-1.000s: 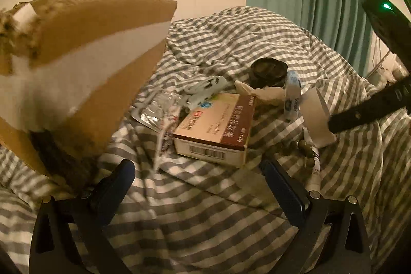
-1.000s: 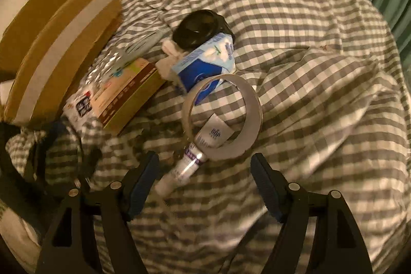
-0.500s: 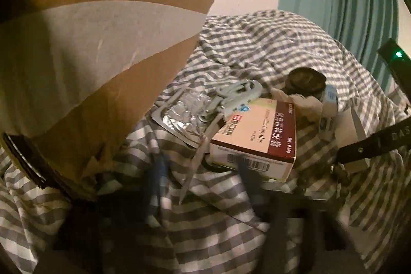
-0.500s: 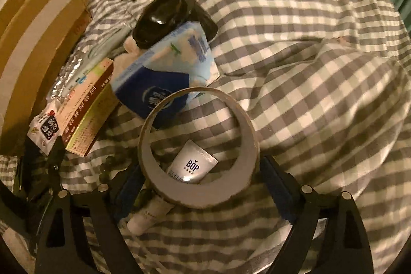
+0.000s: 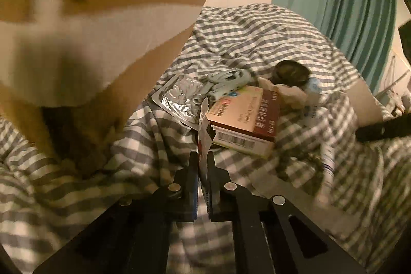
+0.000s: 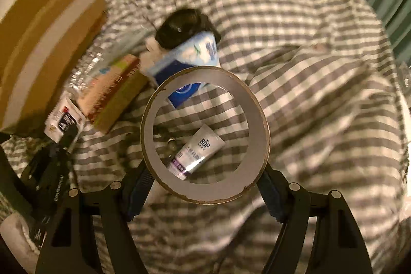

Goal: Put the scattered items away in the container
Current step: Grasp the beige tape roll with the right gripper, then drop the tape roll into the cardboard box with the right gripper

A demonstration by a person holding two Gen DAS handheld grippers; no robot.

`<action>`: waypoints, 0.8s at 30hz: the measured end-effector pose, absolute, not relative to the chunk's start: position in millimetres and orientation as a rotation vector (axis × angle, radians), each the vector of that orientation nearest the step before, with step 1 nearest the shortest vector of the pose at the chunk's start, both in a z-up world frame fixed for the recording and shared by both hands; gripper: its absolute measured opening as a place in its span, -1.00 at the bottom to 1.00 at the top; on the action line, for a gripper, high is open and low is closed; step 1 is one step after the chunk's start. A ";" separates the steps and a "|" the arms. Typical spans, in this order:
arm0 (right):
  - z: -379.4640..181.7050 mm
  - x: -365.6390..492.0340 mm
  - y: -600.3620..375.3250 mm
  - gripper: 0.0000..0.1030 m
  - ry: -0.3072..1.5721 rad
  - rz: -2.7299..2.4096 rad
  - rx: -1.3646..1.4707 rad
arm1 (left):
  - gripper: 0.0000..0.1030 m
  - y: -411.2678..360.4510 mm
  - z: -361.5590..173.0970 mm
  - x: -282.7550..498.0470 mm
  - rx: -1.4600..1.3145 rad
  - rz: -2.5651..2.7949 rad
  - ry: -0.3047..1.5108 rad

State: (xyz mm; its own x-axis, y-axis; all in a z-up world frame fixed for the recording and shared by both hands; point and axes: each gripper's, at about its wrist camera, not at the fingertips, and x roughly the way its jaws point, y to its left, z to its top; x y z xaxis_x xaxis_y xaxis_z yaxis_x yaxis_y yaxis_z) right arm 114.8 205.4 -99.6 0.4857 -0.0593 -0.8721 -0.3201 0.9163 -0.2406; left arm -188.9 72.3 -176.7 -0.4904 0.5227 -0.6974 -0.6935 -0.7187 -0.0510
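The left gripper pinched a thin white sachet beside the maroon medicine box; the right gripper clamped a grey cardboard tape ring.

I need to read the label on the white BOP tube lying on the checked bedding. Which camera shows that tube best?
The right wrist view: the white BOP tube lies framed inside the grey cardboard tape ring, which the right hand-held gripper grips, lettering legible. In the left wrist view, it is only a blurred white streak at the right.
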 end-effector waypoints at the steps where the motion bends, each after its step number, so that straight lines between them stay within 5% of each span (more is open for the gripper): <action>1: -93.9 109.4 202.9 0.43 1.046 0.165 -0.391 | -0.91 69.6 -173.0 -184.8 -0.924 2.193 0.306; 15: -36.5 -1.8 240.4 0.43 0.855 0.301 -0.300 | -0.92 16.3 -40.6 -144.0 -0.741 2.026 0.159; 24: 7.8 2.5 354.3 0.44 0.747 0.449 -0.427 | -0.92 18.8 52.7 -234.2 -0.596 2.162 0.163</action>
